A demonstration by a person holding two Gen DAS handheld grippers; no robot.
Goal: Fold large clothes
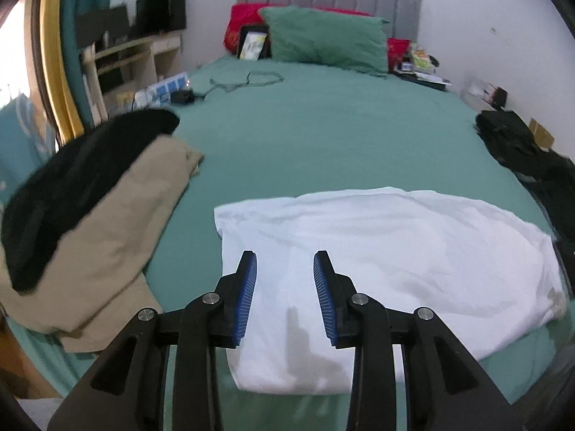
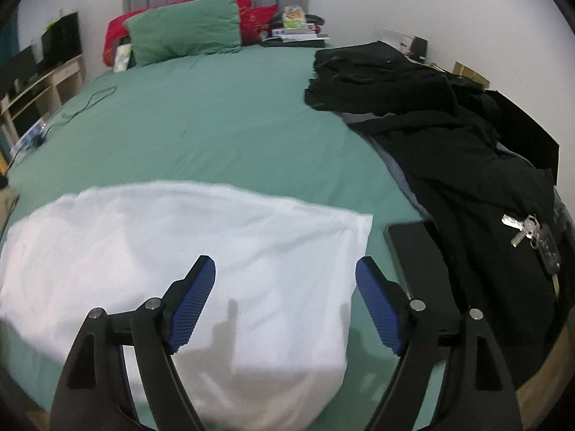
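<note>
While the white garment (image 1: 377,251) lay folded into a broad rectangle across the near end of the green-sheeted bed (image 1: 323,133), both grippers hung above it with nothing in their grasp. The left gripper (image 1: 285,294) had its blue-padded fingers (image 1: 248,298) parted over the garment's left portion, near its left edge. The right gripper (image 2: 285,301) had its fingers (image 2: 194,301) spread wider, one over the cloth and the other beyond the garment's right edge, above the sheet. In the right wrist view a flat black slab (image 2: 417,258) lay just beside that edge, and a heap of black clothes (image 2: 449,136) with a bunch of keys (image 2: 524,230) on it ran along the bed's right side. On the left sat a beige garment (image 1: 118,230) under a black one (image 1: 72,179). A green pillow (image 1: 323,39) leaned at the headboard.
</note>
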